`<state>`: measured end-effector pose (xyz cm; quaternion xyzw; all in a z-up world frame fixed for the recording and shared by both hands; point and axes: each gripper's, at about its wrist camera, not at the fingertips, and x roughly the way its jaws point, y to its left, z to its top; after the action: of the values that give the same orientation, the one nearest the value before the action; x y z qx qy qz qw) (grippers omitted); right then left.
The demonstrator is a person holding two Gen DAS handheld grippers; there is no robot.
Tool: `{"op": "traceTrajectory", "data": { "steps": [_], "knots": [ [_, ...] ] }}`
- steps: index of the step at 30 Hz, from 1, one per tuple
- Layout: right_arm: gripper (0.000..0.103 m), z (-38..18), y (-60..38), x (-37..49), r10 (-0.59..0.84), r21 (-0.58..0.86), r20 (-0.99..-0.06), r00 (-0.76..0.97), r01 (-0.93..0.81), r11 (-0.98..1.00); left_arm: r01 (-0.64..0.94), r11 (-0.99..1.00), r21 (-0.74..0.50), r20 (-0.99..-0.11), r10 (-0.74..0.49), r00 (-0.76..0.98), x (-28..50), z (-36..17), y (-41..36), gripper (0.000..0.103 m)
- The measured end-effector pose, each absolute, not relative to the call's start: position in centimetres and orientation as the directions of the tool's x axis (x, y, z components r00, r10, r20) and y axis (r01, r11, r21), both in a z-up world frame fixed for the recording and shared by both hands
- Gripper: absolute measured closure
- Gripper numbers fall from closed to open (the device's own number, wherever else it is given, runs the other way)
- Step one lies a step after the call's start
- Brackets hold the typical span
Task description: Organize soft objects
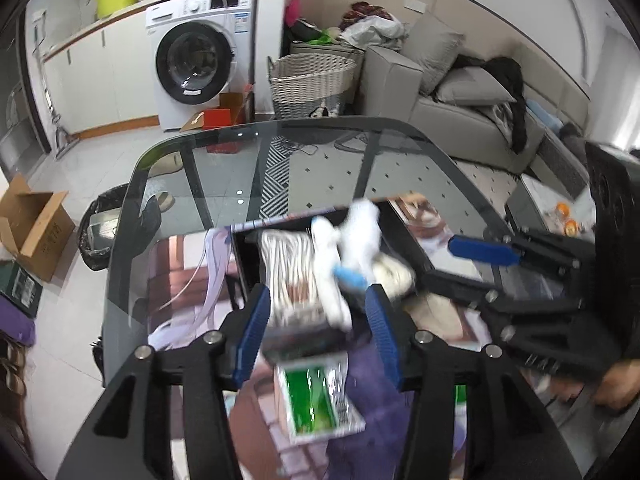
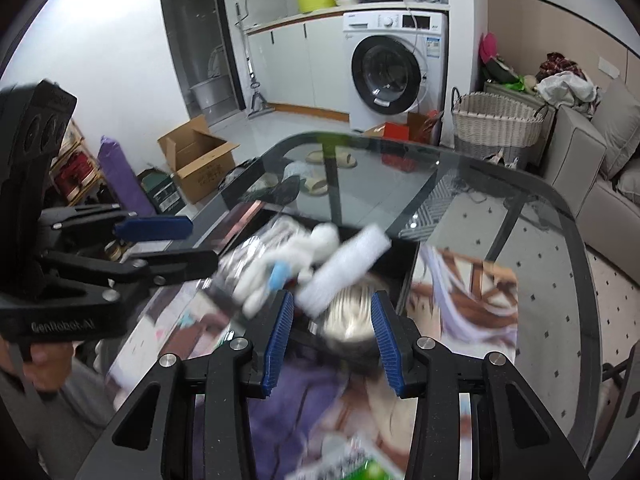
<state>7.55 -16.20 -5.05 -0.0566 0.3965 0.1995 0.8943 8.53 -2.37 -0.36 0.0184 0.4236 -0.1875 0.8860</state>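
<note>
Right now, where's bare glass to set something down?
Free: the far half of the glass table beyond the black tray, out to its curved far edge, and the strip along its right edge in the right wrist view. Crowded: the tray holds white soft items, and the printed mat and green packet fill the near side.

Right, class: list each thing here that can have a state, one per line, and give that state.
left gripper: open, holding nothing
right gripper: open, holding nothing
black tray: filled with soft white items
white plush toy: lying in the tray
washing machine: door shut
cardboard box: flaps open
green packet: lying flat on the table
</note>
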Motion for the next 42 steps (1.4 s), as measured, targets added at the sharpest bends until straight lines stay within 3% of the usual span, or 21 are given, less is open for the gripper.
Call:
{"op": "traceTrajectory", "data": {
  "steps": [2,3,4,8,13,17,20,29,32,36,39,40,42],
  "knots": [
    [0.048,-5.2,-17.0,6.1,0.321,0.071,-0.749,0.58,-0.411,0.909,0.348,0.933,-0.091,-0.766,-0.289,0.575,7.1,-0.8,-2.0,0.041],
    [0.038,-5.3,-17.3,5.4,0.319,0.077,-0.757,0.57,-0.407,0.91,0.349,0.933,-0.086,-0.769,-0.285,0.572,6.7,-1.3,-1.8,0.027],
    [0.031,-5.8,-17.8,4.5,0.313,0.093,-0.773,0.552,-0.39,0.916,0.354,0.932,-0.081,-0.773,-0.282,0.568,6.1,-1.9,-1.6,0.021],
    [0.03,-8.3,-20.0,2.1,0.359,0.23,-0.835,0.418,-0.328,0.916,0.366,0.93,-0.022,-0.816,-0.228,0.531,5.7,-4.7,-1.4,0.02],
    [0.029,-11.6,-22.3,-0.5,0.336,0.274,-0.888,0.312,-0.228,0.934,0.356,0.932,-0.072,-0.871,-0.233,0.433,6.1,-7.2,-1.5,0.021],
    [0.029,-14.1,-22.1,-0.5,0.265,0.224,-0.926,0.268,-0.175,0.959,0.355,0.933,-0.066,-0.877,-0.224,0.426,5.9,-7.5,-2.4,0.021],
    [0.02,-15.8,-21.4,0.4,0.232,0.193,-0.938,0.259,-0.167,0.967,0.353,0.934,-0.055,-0.887,-0.208,0.413,6.2,-8.2,-3.0,0.021],
    [0.019,-16.7,-16.2,1.6,0.118,0.009,-0.933,0.341,-0.305,0.952,0.346,0.938,-0.021,-0.91,-0.161,0.383,7.2,-10.9,-4.3,0.02],
    [0.021,-17.0,-15.2,1.4,0.103,-0.042,-0.922,0.372,-0.36,0.932,0.355,0.935,0.001,-0.913,-0.145,0.382,7.6,-11.7,-4.7,0.02],
    [0.031,-16.9,-15.4,1.1,0.126,-0.038,-0.914,0.385,-0.391,0.919,0.365,0.931,-0.003,-0.916,-0.149,0.374,7.8,-12.1,-4.7,0.018],
    [0.045,-16.8,-15.8,0.8,0.164,-0.031,-0.894,0.417,-0.422,0.906,0.373,0.927,-0.038,-0.924,-0.175,0.34,7.5,-12.5,-4.9,0.033],
    [0.057,-16.6,-16.4,0.7,0.175,-0.03,-0.888,0.426,-0.432,0.901,0.375,0.926,-0.046,-0.924,-0.182,0.336,7.4,-12.3,-4.9,0.047],
    [0.061,-16.3,-16.5,1.1,0.189,-0.027,-0.883,0.43,-0.448,0.894,0.398,0.917,-0.038,-0.925,-0.183,0.333,7.0,-12.0,-5.2,0.065]
  ]
}}
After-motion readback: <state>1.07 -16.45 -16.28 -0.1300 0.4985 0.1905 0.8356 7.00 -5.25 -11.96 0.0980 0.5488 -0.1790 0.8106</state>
